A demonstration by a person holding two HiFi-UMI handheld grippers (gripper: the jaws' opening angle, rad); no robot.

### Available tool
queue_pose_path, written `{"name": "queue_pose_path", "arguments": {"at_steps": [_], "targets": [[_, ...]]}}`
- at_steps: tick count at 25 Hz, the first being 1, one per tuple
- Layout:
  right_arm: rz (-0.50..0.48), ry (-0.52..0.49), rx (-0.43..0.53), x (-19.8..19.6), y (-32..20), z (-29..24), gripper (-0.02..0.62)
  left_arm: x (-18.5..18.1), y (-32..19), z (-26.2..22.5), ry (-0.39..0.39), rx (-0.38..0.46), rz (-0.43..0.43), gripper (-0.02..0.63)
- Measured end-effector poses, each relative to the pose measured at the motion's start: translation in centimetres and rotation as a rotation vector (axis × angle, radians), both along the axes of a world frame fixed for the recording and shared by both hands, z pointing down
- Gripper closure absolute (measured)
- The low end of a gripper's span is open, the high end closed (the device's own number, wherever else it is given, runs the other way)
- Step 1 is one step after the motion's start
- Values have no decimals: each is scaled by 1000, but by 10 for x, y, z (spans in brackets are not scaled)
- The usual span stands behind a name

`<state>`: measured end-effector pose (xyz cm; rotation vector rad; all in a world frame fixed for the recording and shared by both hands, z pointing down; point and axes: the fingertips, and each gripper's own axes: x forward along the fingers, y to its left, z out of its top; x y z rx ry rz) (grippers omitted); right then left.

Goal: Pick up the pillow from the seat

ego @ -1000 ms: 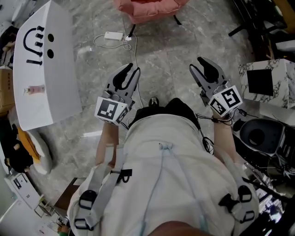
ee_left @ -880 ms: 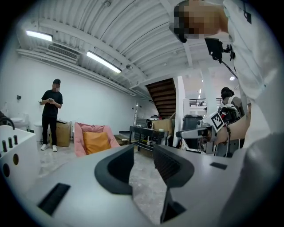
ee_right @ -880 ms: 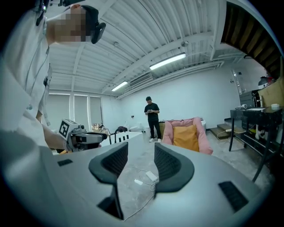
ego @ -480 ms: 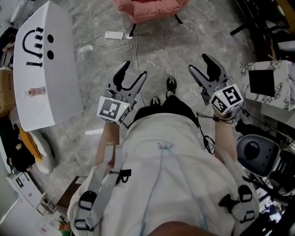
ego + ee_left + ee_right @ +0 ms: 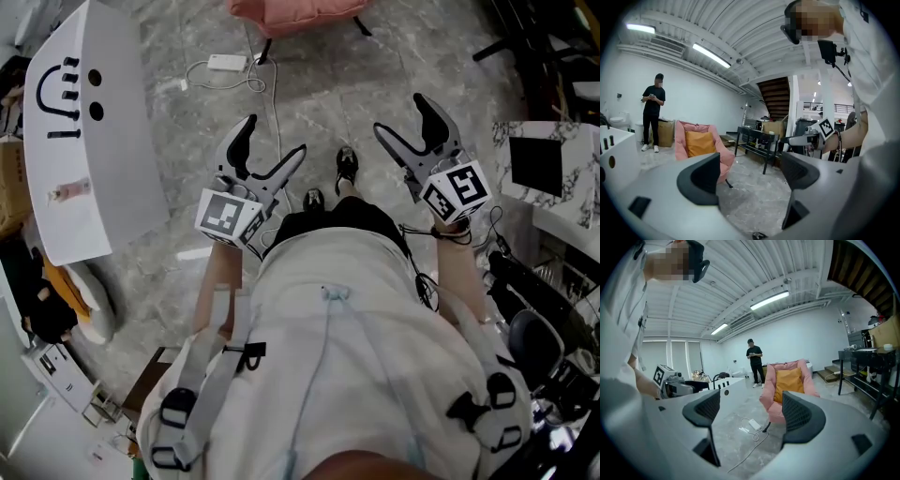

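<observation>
left claw (image 5: 269,148) opening empty, right claw (image 5: 406,117) opening empty

floor (image 5: 187,131) — grey stone | on it: pink chair (image 5: 291,11), white corded adapter (image 5: 225,63)

Bare floor (image 5: 328,103) runs from both tongs to the chair (image 5: 298,13), open for either to pass; the left tongs (image 5: 272,141) and right tongs (image 5: 401,116) are opening with nothing between them; a white cable (image 5: 272,89) and its adapter (image 5: 225,63) lie on that floor near the chair's legs; a white worktop (image 5: 103,178) walls off the left side; a marbled box (image 5: 553,159) and a black table (image 5: 757,138) crowd the right; the pillow (image 5: 789,382) leans in the chair, its front unblocked; a person (image 5: 754,359) stands well beyond the chair.
</observation>
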<state>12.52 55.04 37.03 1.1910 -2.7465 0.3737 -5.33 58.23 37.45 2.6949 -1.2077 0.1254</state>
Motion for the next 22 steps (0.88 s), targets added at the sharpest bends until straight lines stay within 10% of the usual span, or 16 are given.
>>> {"name": "queue_pose_path", "arguments": {"at_steps": [22], "targets": [[-163, -63, 46, 51, -136, -25, 179, 63, -108, -15, -12, 26, -171, 183]]}}
